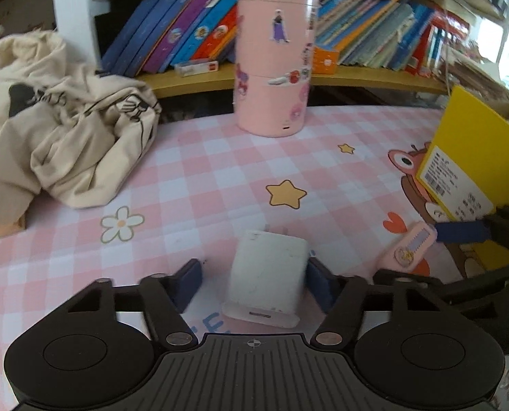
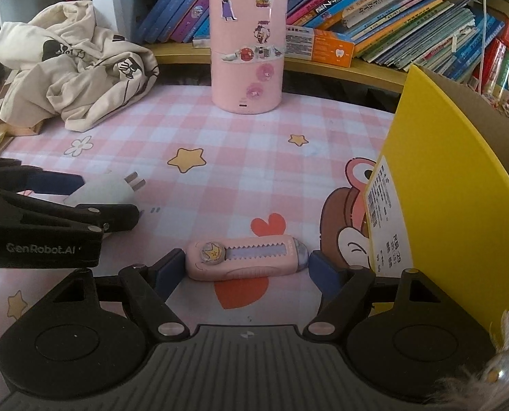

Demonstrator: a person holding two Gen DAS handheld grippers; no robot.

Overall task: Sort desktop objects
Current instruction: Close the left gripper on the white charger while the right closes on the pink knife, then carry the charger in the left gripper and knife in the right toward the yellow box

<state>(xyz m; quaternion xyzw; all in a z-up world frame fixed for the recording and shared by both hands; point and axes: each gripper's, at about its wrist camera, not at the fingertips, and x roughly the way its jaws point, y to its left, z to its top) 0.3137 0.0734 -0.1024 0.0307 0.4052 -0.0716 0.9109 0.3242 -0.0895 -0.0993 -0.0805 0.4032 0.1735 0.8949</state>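
Both grippers are down at the pink checked mat (image 1: 220,171) right now, each one straddling its own thing.

Left gripper (image 1: 254,281): the white charger plug (image 1: 266,274) sits between the jaws, which are spread, not clamped. The right-side pad looks like it's touching or just about touching the plug's side, while the left-side pad stands clear with a gap. The plug's long axis runs straight away from me along the fingers, prongs pointing forward and USB end back toward the gripper body. So closing would squeeze across its short sides, which I'd say is what you want.

Right gripper (image 2: 245,269): the pink utility knife (image 2: 247,257) lies crosswise between the jaws, long axis running pad to pad, star button toward the left-side pad and grey tip toward the right-side one. Jaws are spread here too, with the pads sitting just off each end. Can't tell if either end is touching. Closing would pinch it end to end, and my guess is that's slippery.

The yellow box (image 2: 442,188) stands open just right of the right gripper, so that hand is the nearer one to it. Neither item is in it.
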